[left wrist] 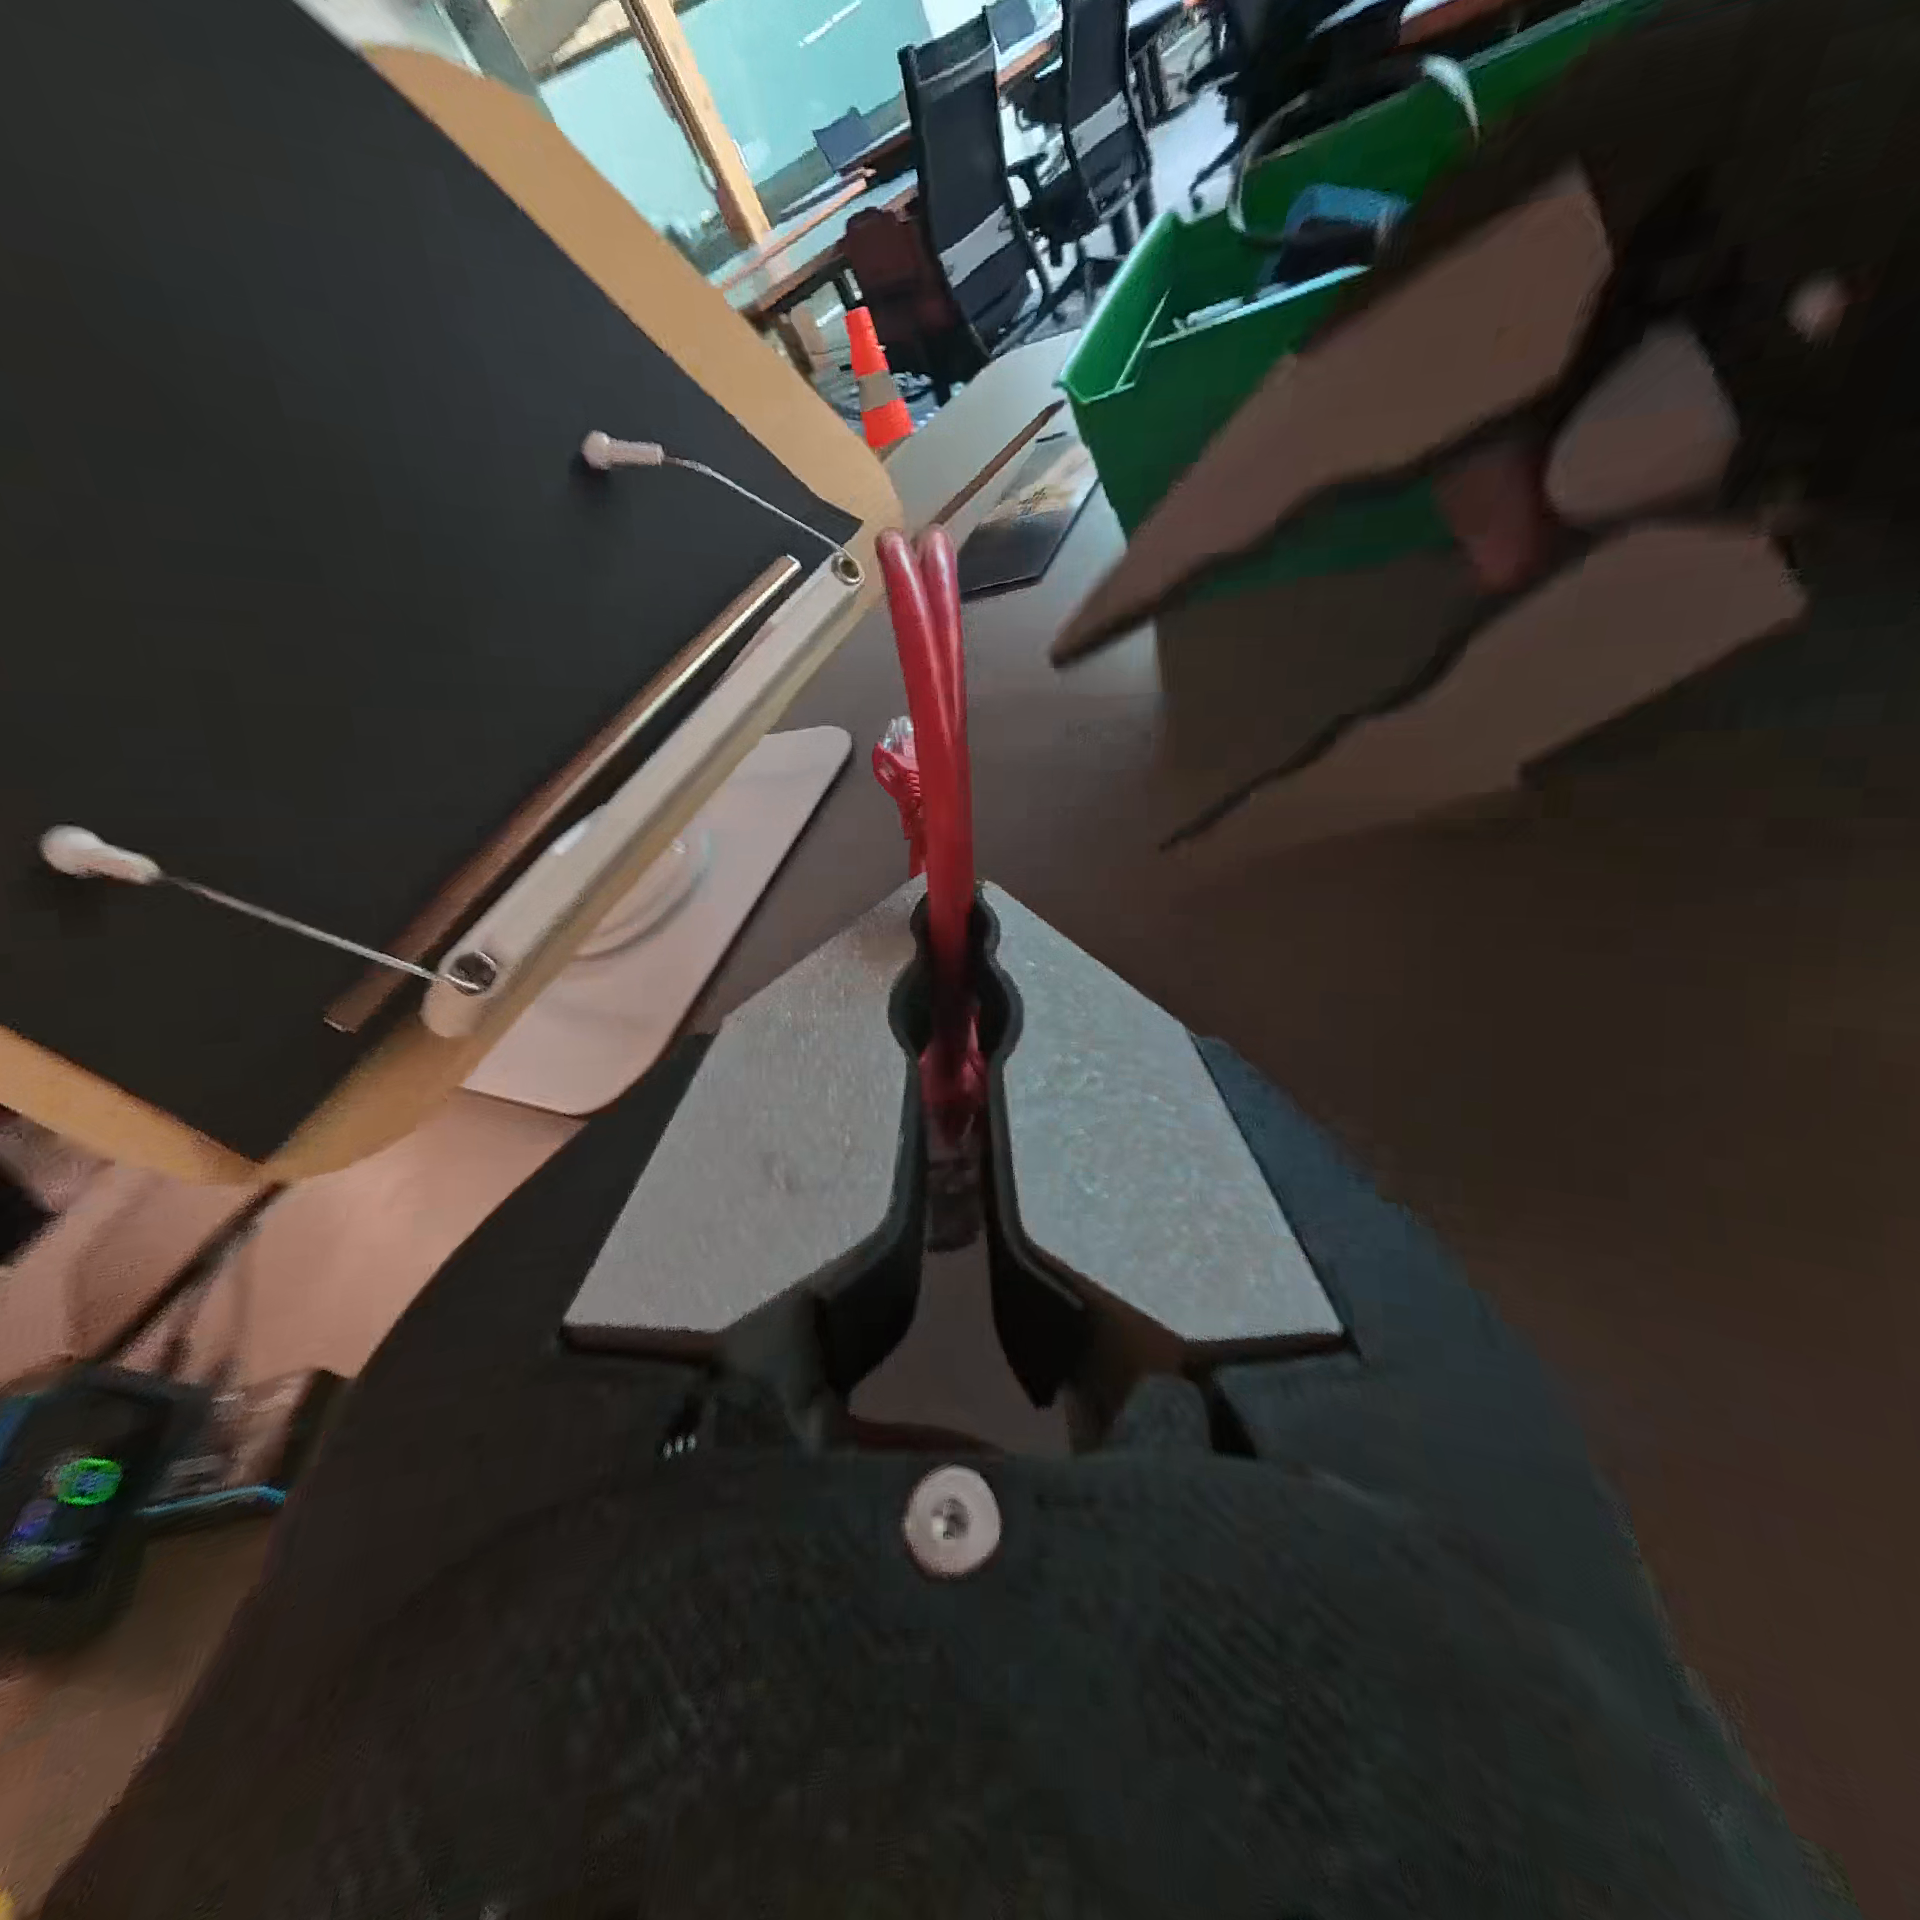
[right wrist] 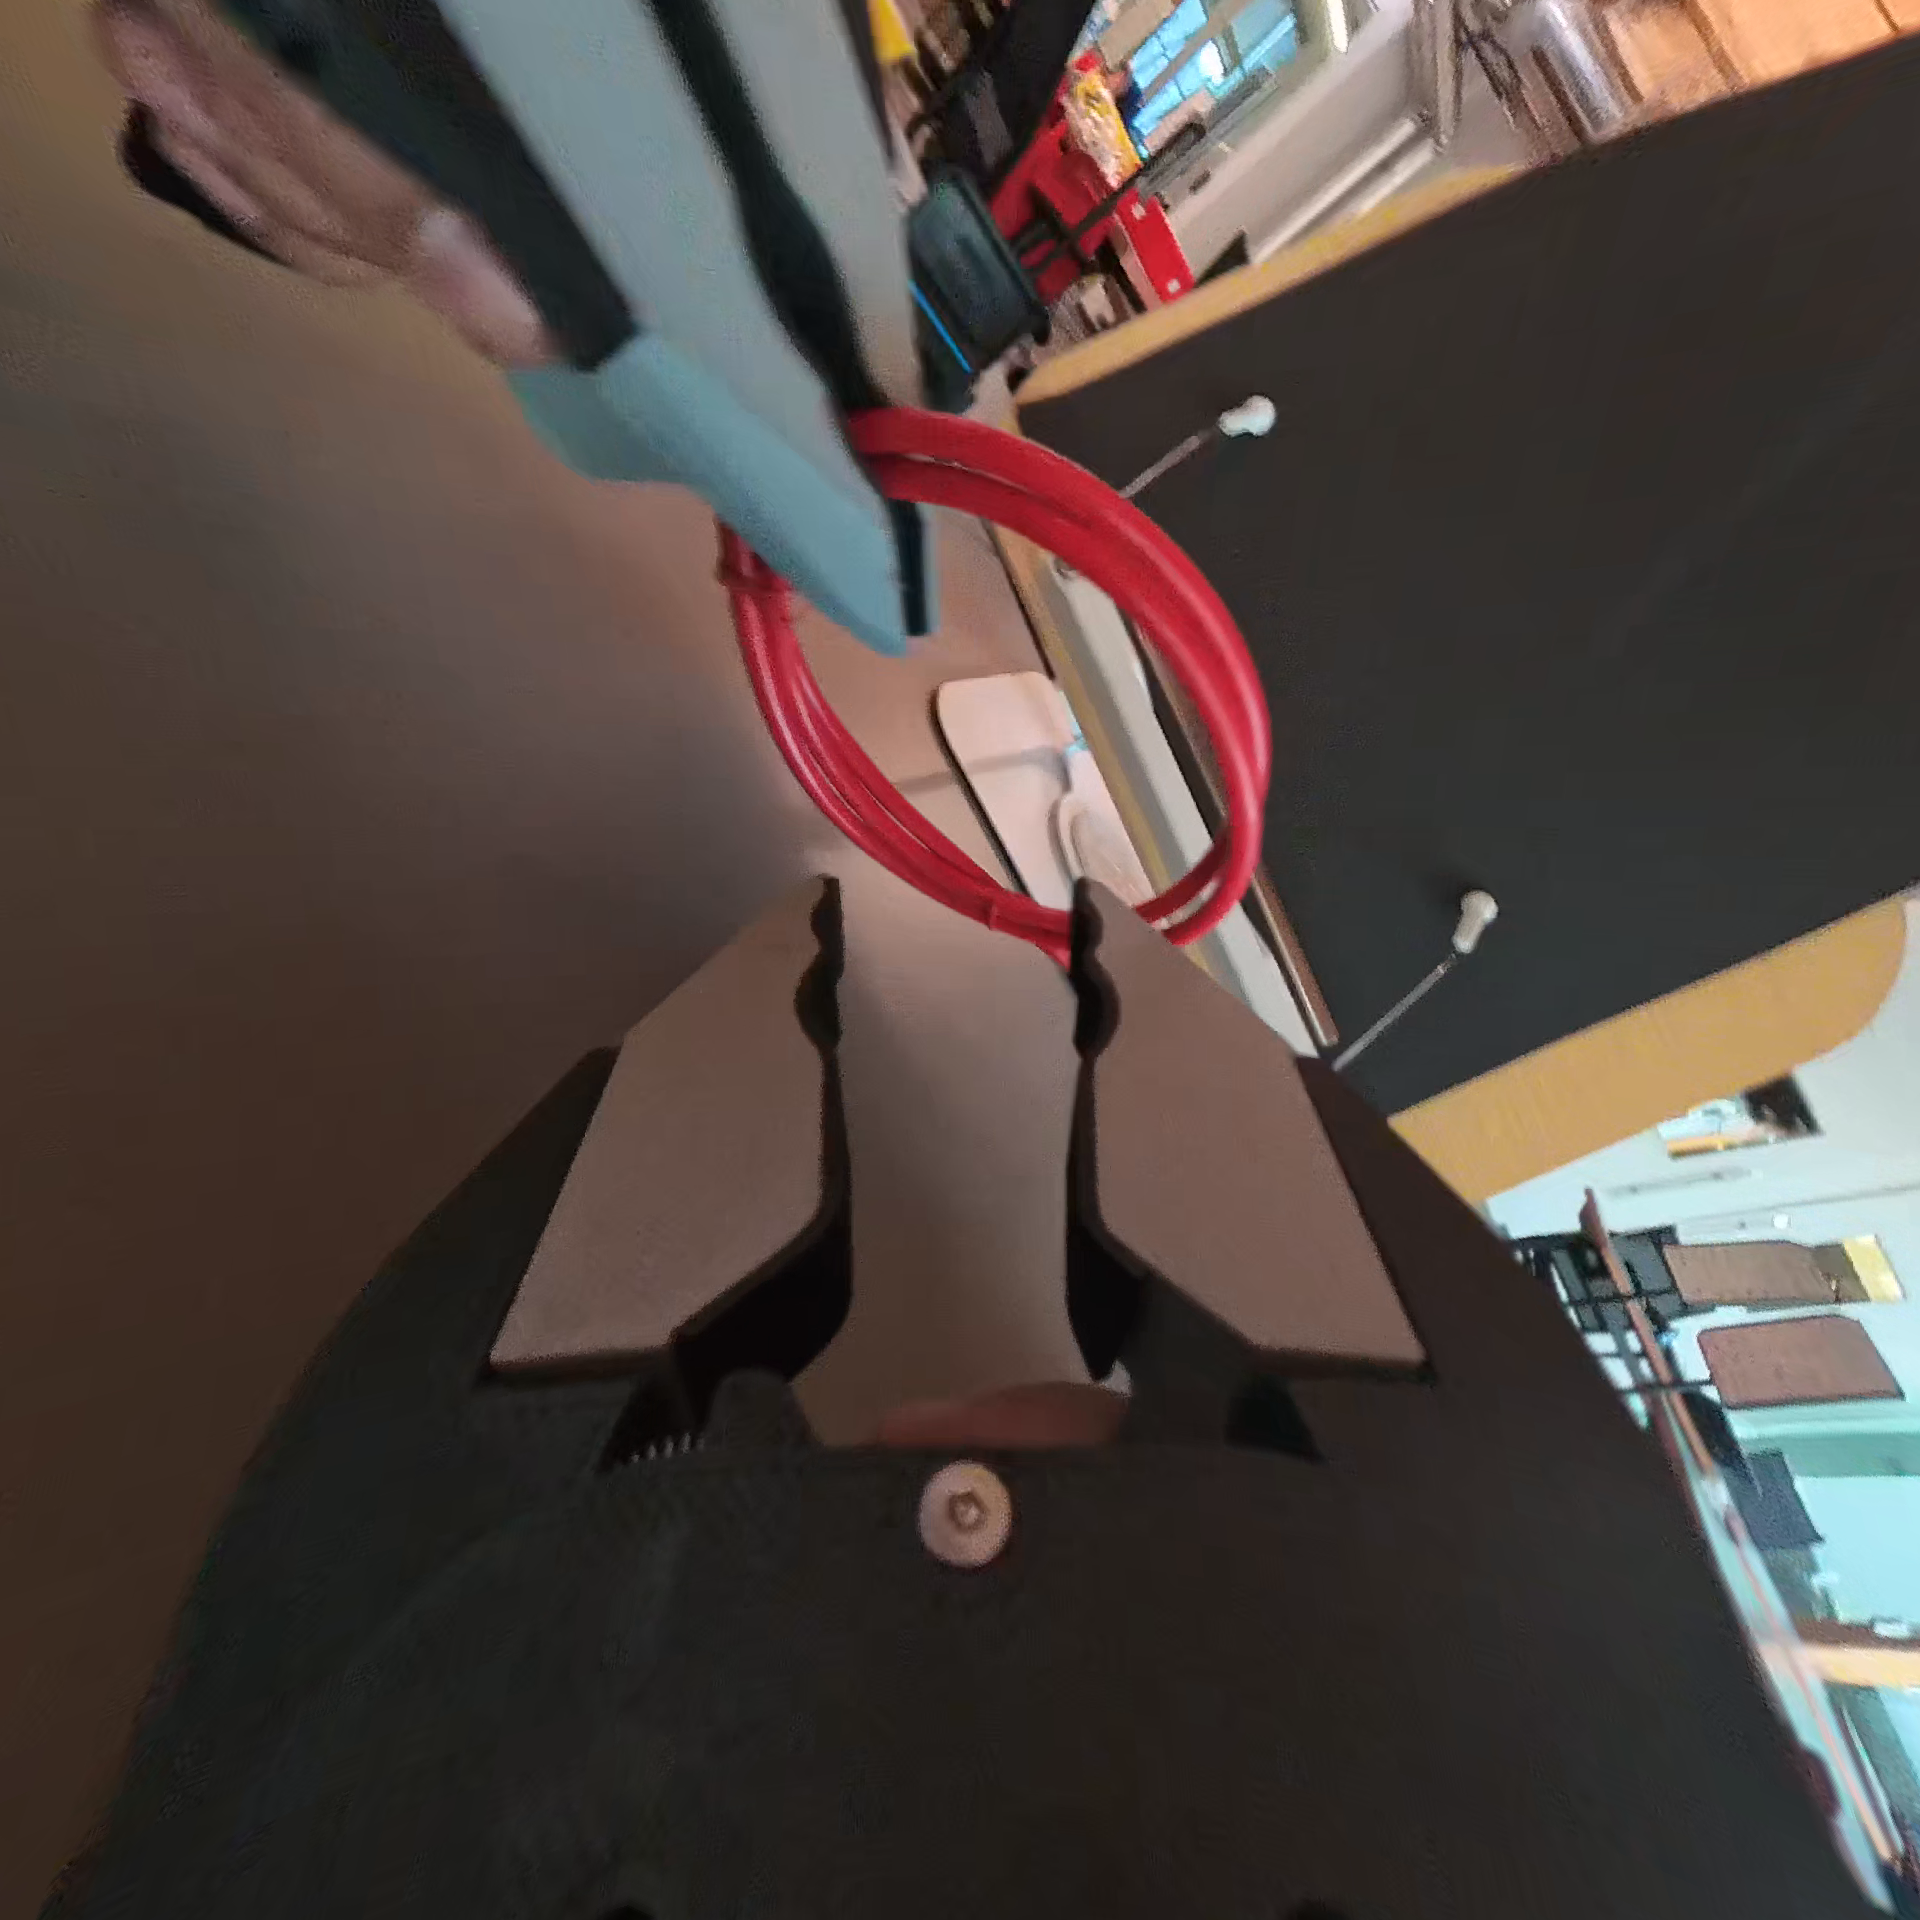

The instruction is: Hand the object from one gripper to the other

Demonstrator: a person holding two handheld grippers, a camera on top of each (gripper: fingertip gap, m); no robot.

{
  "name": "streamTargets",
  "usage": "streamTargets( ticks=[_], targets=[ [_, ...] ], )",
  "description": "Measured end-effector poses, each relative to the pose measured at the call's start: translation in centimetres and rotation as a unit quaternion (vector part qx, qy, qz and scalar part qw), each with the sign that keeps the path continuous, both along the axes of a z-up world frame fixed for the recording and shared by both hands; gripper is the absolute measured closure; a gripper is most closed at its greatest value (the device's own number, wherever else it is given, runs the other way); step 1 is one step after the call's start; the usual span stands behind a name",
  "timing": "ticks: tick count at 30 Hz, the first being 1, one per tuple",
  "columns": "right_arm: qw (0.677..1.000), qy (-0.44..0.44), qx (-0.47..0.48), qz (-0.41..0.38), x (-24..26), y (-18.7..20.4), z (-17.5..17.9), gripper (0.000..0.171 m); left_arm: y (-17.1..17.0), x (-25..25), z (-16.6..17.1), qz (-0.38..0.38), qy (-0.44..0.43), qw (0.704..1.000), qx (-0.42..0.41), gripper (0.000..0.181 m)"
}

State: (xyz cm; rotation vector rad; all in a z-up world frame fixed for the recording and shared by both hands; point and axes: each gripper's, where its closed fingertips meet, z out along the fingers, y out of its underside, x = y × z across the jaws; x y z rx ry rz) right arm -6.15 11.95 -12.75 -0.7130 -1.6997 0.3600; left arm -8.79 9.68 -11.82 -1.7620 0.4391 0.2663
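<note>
handover pending: left holds the cable, right waits apart

the left gripper is clamped on a coiled red cable, whose loop stands out ahead of its fingertips. the right gripper is spread at a middling width with nothing between its fingers; the cable's lower arc lies just past its right fingertip, seemingly not gripped. the step in hand looks like the approach before the take. next, the right gripper likely needs to bring a strand between its fingers and close before the left lets go.

the right wrist view shows the whole round coil hanging from the left gripper; the left wrist view shows it only edge-on, with the right gripper blurred, ahead and to the right.
</note>
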Motion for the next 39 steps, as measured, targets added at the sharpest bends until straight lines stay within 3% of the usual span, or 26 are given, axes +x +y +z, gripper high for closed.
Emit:
streamTargets(
  ticks=[2,6,9,14,16,18,21,25,29,34,39],
  targets=[
    [1.000,0.004,-0.009,-0.017,0.2,1.0,0.3,0.113,0.0,1.0,-0.4,-0.013,0.074,0.997,0.006,0.181],
    [1.000,-0.003,0.009,-0.023,0.2,1.2,-0.1,0.110,-0.3,2.7,-1.3,-0.036,0.212,0.977,0.014,0.181],
    [0.998,0.001,0.045,-0.052,0.5,2.4,0.3,0.120,-0.6,2.7,-1.0,-0.041,0.230,0.972,0.020,0.181],
    [0.995,0.023,0.002,-0.093,1.2,4.9,1.7,0.086,-0.8,2.8,-1.2,-0.054,0.217,0.975,0.017,0.181],
    [0.999,0.026,0.013,-0.043,1.1,2.9,1.6,0.090,-0.9,4.4,-0.8,-0.082,0.200,0.976,0.034,0.181],
    [0.999,0.012,0.042,0.003,1.1,0.7,0.6,0.104,-0.9,5.2,-0.5,-0.092,0.182,0.978,0.038,0.181],
    [0.997,0.022,0.066,-0.026,0.8,0.9,1.0,0.134,-1.4,6.2,-1.4,-0.127,0.183,0.975,0.024,0.181],
    [0.997,0.024,0.041,-0.060,0.9,2.1,1.6,0.171,-1.0,5.7,0.1,-0.106,0.112,0.987,0.051,0.172],
    [0.987,0.083,0.046,-0.130,1.7,4.8,4.1,0.171,-0.6,3.3,1.6,-0.049,0.043,0.995,0.071,0.148],
    [0.975,0.116,0.034,-0.189,2.5,7.2,5.3,0.171,-0.3,1.5,1.8,-0.033,-0.112,0.992,0.041,0.138],
    [0.974,0.130,-0.039,-0.183,3.0,7.8,5.9,0.171,-0.3,-0.3,0.4,-0.009,-0.080,0.997,0.016,0.134]
  ],
)
